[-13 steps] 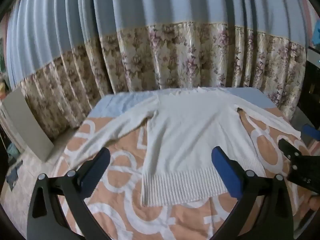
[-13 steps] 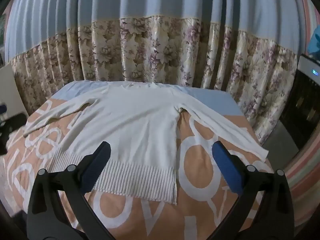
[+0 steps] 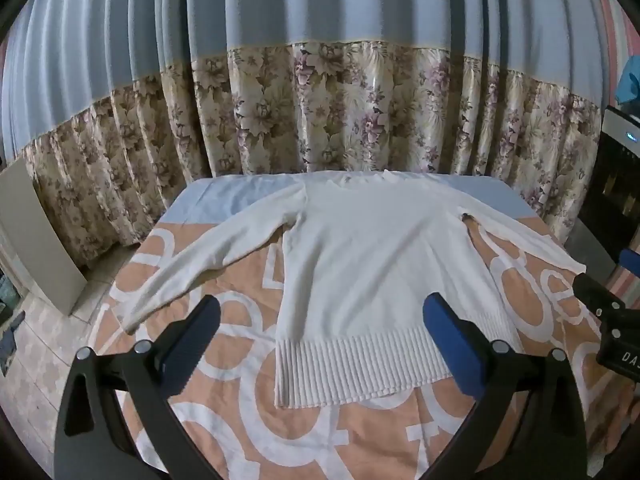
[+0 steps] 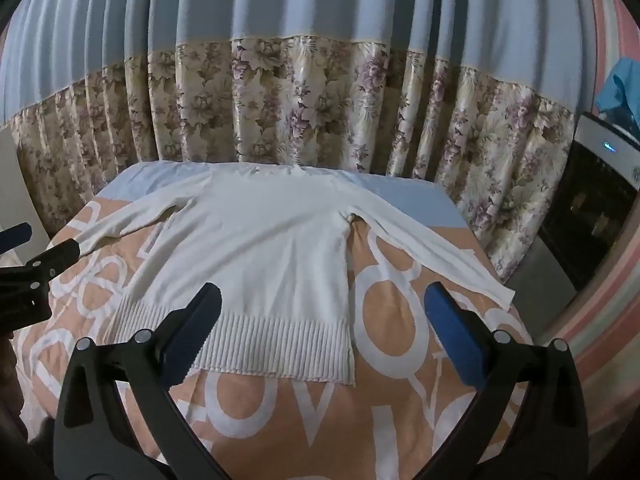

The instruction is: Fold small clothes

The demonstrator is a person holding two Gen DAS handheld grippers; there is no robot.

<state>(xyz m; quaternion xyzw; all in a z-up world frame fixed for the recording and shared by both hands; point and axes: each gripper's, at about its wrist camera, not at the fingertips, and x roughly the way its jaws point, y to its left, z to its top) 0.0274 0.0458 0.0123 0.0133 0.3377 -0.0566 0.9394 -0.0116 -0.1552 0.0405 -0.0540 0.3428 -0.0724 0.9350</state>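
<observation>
White knit long-sleeved sweater [image 3: 384, 264] lies flat and unfolded on the bed [image 3: 248, 432], which has an orange cover with a white ring pattern. Both sleeves are spread out to the sides, and the ribbed hem [image 3: 360, 368] is at the sweater's near end. The collar sits at the far end, toward the blue and floral pleated curtain [image 3: 320, 112] behind the sweater.

Left gripper [image 3: 320, 344] hovers above the sweater's hem, fingers spread wide apart, nothing between them. Its blue-padded right finger [image 3: 452, 344] overlaps the hem in view; contact can't be told.

Right gripper [image 4: 322, 342] hovers over the sweater's near right corner, fingers released wide, gripping nothing.

Dark appliance with a small blue light [image 4: 592, 208] stands to the right of the sweater, off the bed.
</observation>
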